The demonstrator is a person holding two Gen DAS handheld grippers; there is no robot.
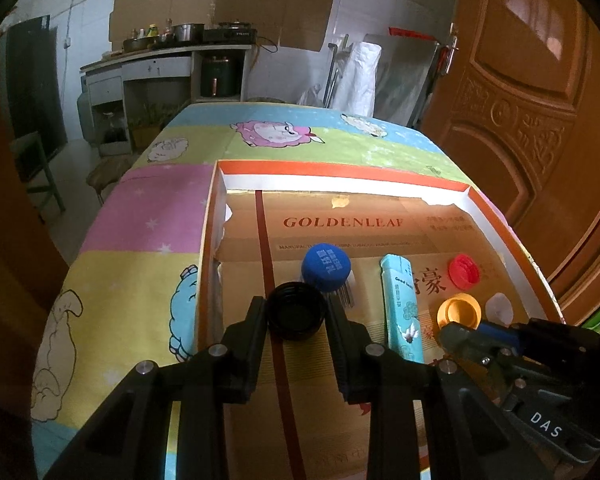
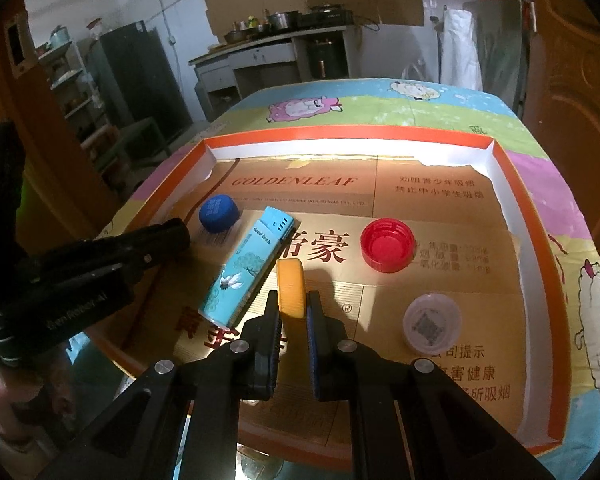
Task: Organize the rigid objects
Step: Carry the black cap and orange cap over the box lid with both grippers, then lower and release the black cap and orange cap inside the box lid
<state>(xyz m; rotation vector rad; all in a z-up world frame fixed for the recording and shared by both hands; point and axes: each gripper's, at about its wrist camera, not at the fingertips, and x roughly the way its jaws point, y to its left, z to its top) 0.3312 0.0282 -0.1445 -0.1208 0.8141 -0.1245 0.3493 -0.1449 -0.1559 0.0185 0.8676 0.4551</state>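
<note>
My left gripper [image 1: 297,312] is shut on a black bottle cap [image 1: 297,310], held open side up above the cardboard tray [image 1: 340,169]. My right gripper [image 2: 292,305] is shut on a yellow cap [image 2: 291,288], held on edge; it also shows in the left wrist view [image 1: 459,312]. On the tray floor lie a blue cap [image 2: 219,213] [image 1: 326,267], a light-blue lighter box [image 2: 247,265] [image 1: 401,306], a red cap [image 2: 388,244] [image 1: 464,272] open side up, and a white cap [image 2: 433,325] [image 1: 499,308].
The tray has an orange rim [image 2: 540,264] and sits on a table with a cartoon-print cloth [image 1: 148,216]. A wooden door [image 1: 532,92] stands to the right. A kitchen counter [image 2: 268,46] is behind. The left gripper's body [image 2: 84,276] crosses the tray's left side.
</note>
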